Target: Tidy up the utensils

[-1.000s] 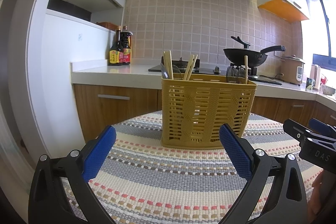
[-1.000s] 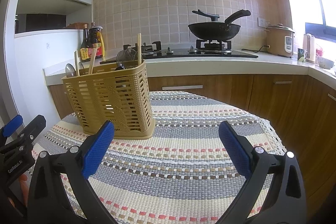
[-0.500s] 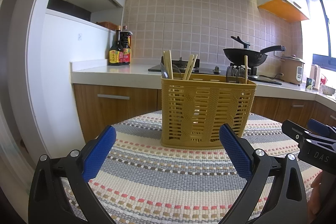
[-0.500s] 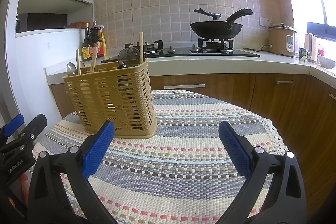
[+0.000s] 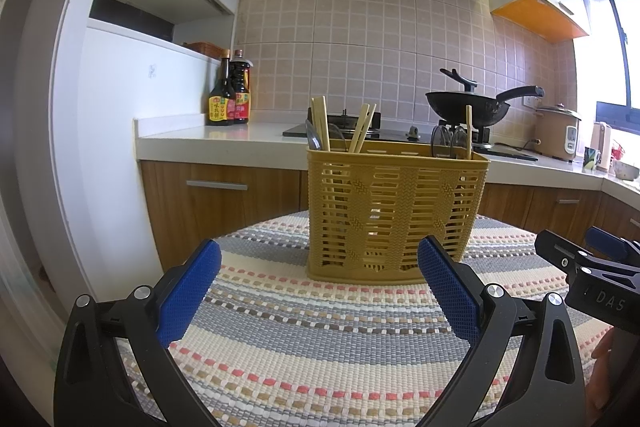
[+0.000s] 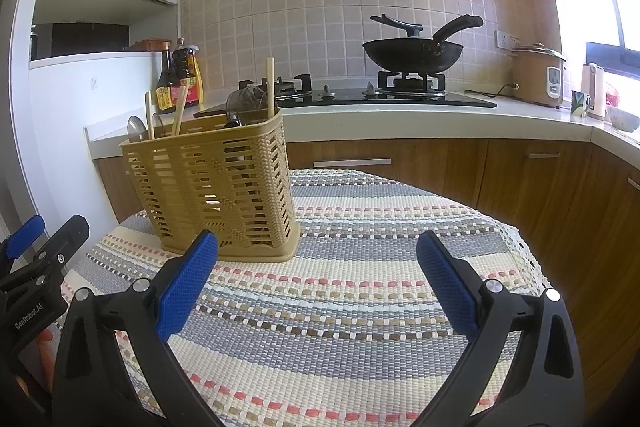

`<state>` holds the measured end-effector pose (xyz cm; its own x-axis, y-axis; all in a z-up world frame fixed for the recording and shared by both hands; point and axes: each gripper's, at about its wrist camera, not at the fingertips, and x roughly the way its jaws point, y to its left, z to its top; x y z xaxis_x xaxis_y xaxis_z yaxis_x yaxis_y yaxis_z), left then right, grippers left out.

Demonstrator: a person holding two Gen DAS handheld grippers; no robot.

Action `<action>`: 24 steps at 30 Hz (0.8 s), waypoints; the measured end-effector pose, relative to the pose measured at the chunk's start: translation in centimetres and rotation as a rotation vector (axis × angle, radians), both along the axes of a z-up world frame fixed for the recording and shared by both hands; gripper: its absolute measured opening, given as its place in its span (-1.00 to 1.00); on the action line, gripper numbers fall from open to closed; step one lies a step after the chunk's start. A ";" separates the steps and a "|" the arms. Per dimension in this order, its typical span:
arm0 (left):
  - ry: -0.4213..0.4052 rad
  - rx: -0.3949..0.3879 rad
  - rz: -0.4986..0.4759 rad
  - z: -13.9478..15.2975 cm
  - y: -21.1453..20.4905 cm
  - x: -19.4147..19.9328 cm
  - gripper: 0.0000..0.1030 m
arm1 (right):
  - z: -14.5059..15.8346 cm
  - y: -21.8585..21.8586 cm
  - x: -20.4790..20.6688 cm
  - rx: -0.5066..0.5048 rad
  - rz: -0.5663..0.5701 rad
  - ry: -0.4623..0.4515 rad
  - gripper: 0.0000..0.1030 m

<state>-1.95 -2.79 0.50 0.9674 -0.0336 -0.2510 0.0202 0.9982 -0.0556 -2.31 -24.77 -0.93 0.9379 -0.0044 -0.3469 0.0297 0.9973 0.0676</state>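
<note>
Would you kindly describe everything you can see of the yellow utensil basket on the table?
The yellow utensil basket is a rectangular holder, apparently plastic, moulded to look woven, with slatted openwork walls and a solid rim and base. It stands upright on the striped woven tablecloth. Wooden chopsticks and spoon bowls poke above its rim, grouped toward both ends. Neither the left claw nor the right claw touches it; both are open and empty.
</note>
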 end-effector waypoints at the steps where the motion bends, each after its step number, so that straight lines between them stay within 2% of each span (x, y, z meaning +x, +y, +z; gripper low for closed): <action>1: 0.000 0.000 0.000 0.0 0.0 0.0 0.85 | 0.0 0.0 0.0 0.001 0.000 0.001 0.85; 24: 0.007 0.008 0.002 -0.1 -0.2 0.1 0.85 | -0.1 0.0 0.3 0.008 -0.005 0.010 0.85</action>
